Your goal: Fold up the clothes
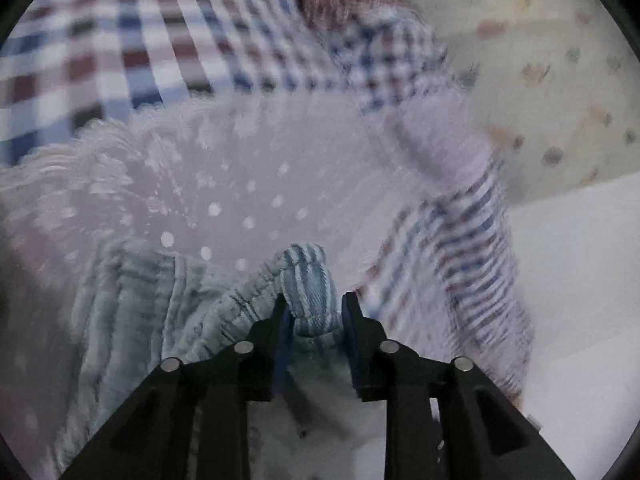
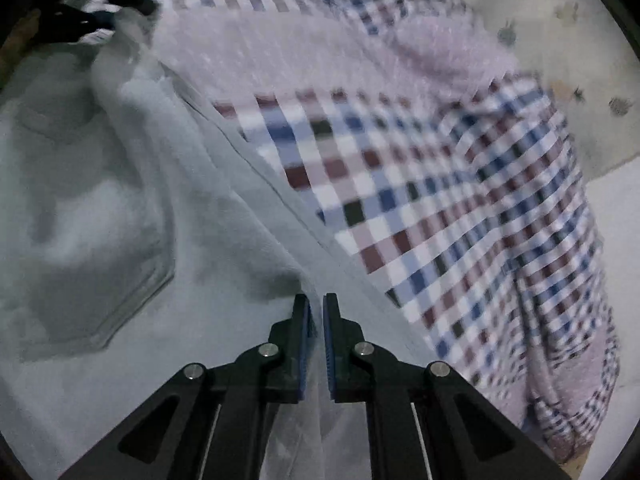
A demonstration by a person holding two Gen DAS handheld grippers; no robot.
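Left gripper [image 1: 312, 304] pinches my striped waistband [image 1: 308, 280]; right gripper [image 2: 315, 308] clamps pale cloth [image 2: 224, 216], check shirt [image 2: 460, 200] right.

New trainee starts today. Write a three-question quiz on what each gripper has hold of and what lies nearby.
1. True or false: the left gripper holds a bunched fold of blue striped fabric between its fingers.
2. The right gripper pinches which cloth? A) checked shirt B) pale light-blue garment C) pink dotted cloth
3. Fill in: beside the pale light-blue garment, on its right in the right wrist view, lies the ______ shirt.

Key: 1 true; 2 B; 3 checked.
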